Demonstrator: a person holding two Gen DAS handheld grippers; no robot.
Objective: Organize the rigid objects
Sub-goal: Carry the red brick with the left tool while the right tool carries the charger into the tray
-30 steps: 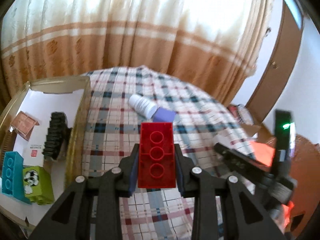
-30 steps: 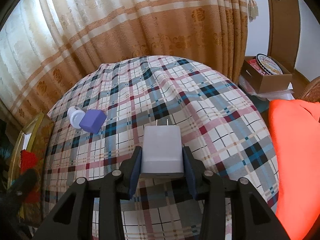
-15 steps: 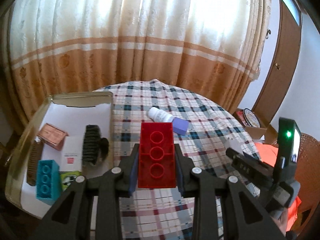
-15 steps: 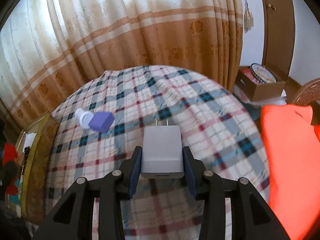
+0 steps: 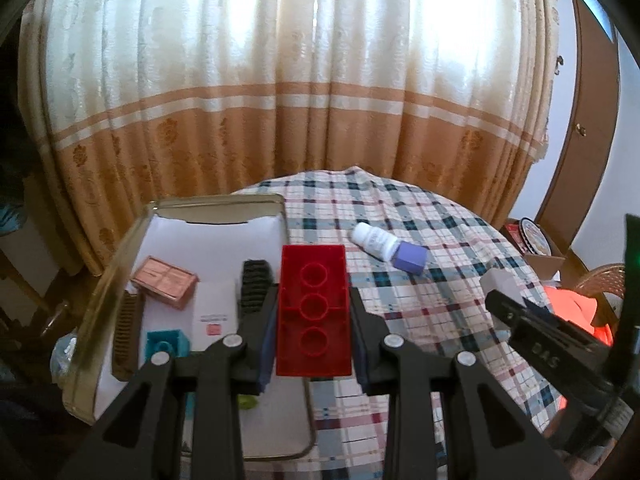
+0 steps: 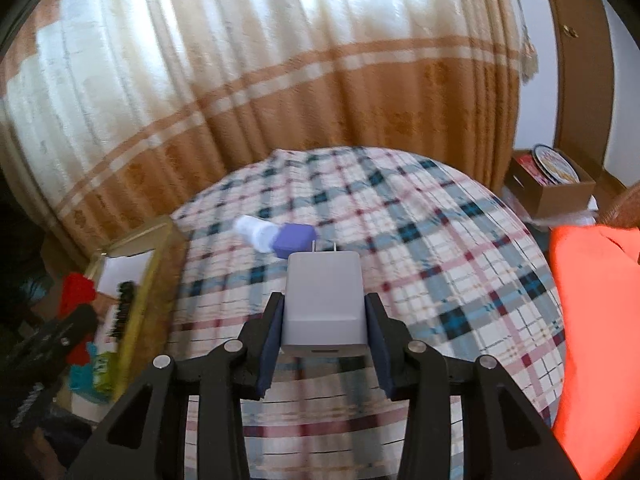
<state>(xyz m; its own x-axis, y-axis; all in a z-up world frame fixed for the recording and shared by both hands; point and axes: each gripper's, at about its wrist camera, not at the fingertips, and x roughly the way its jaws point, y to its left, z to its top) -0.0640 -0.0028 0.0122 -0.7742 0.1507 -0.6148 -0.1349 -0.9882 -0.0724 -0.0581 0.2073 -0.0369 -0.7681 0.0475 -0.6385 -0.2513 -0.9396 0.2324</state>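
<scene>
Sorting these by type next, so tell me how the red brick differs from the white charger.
The red brick is bright red with three round sockets facing the camera; the white charger is plain pale grey-white with two metal prongs at its far end. The brick is longer and narrower, the charger squarer. The brick sits in the left tool, the charger in the right tool. Both are rigid blocks clamped by their sides.

Two building bricks (image 5: 313, 312) – one bottle (image 5: 376, 242), one charger (image 6: 324, 306)

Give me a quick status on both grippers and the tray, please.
Left gripper shut on red brick. Right gripper shut on white charger. Gold tray part-filled. White bottle lies loose on the tablecloth; nothing in the way.
</scene>
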